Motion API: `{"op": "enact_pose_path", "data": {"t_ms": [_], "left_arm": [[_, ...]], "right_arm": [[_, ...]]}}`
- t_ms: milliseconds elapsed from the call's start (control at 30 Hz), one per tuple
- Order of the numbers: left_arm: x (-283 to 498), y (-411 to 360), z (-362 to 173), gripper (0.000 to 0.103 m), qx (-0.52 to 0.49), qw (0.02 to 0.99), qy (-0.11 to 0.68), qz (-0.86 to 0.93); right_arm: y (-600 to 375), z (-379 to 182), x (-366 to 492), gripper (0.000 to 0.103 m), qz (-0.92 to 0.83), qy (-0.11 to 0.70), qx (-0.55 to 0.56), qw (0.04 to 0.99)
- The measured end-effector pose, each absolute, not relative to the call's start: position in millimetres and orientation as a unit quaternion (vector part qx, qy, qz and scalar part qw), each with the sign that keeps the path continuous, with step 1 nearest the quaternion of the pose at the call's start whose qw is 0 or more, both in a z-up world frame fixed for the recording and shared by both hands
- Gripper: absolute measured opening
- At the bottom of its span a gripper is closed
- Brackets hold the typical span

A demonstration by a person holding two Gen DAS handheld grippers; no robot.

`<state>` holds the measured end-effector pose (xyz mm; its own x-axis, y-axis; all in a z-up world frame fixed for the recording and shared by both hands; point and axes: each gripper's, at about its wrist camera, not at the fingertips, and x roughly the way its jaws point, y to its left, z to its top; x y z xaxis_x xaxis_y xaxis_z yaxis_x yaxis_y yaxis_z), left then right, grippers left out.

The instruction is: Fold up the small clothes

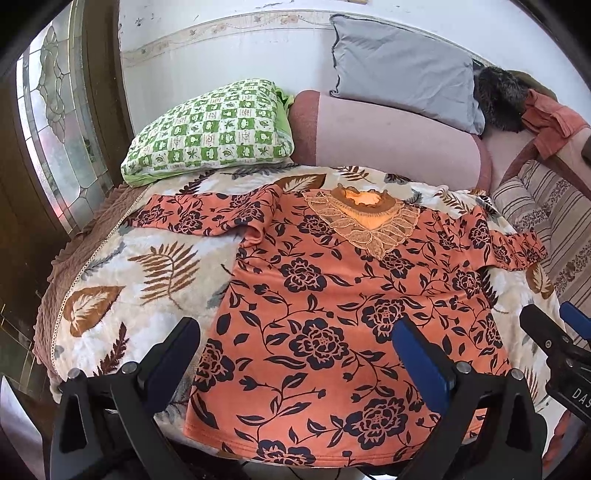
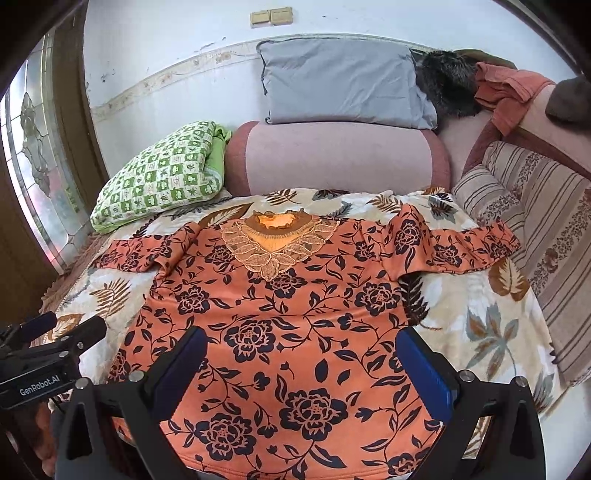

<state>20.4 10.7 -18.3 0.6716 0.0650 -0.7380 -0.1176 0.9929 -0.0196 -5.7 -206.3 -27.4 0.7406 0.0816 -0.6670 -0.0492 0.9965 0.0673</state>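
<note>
Spread flat on a leaf-patterned blanket (image 1: 122,266) lies an orange top (image 1: 332,314) printed with dark navy roses, its lace collar (image 1: 365,225) pointing away from the cameras and both sleeves stretched out to the sides. The blanket covers a bed or couch; which one cannot be told.

From the left wrist view, the left tool (image 1: 295,347) hangs above the lower part of the top, its two blue-padded fingers spread wide apart with nothing between them. Its left finger sits over the blanket just beside the top's edge, and its right finger over the printed cloth. At the right edge of this view the right tool (image 1: 554,332) shows from the side.

From the right wrist view, the right tool (image 2: 301,354) also hangs above the lower part of the top, fingers wide apart and empty. Only this view shows two wall switches (image 2: 271,16) high on the white wall, and the left tool (image 2: 62,328) at the lower left, with a "GenRobot.AI" label on its body.

Both views show a green checked pillow (image 1: 210,129), a grey pillow (image 1: 402,70), a pink bolster (image 1: 391,144) and a striped cushion (image 2: 532,218) around the far side of the blanket.
</note>
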Motion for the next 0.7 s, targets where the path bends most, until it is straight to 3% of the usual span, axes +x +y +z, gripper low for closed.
{"op": "enact_pose_path", "data": {"t_ms": [700], "left_arm": [[29.3, 26.2, -34.1, 0.103, -0.048, 0.903, 0.422, 0.060]], "right_arm": [[-217.7, -34.7, 8.2, 0.103, 0.026, 0.374, 0.046, 0.926]]}}
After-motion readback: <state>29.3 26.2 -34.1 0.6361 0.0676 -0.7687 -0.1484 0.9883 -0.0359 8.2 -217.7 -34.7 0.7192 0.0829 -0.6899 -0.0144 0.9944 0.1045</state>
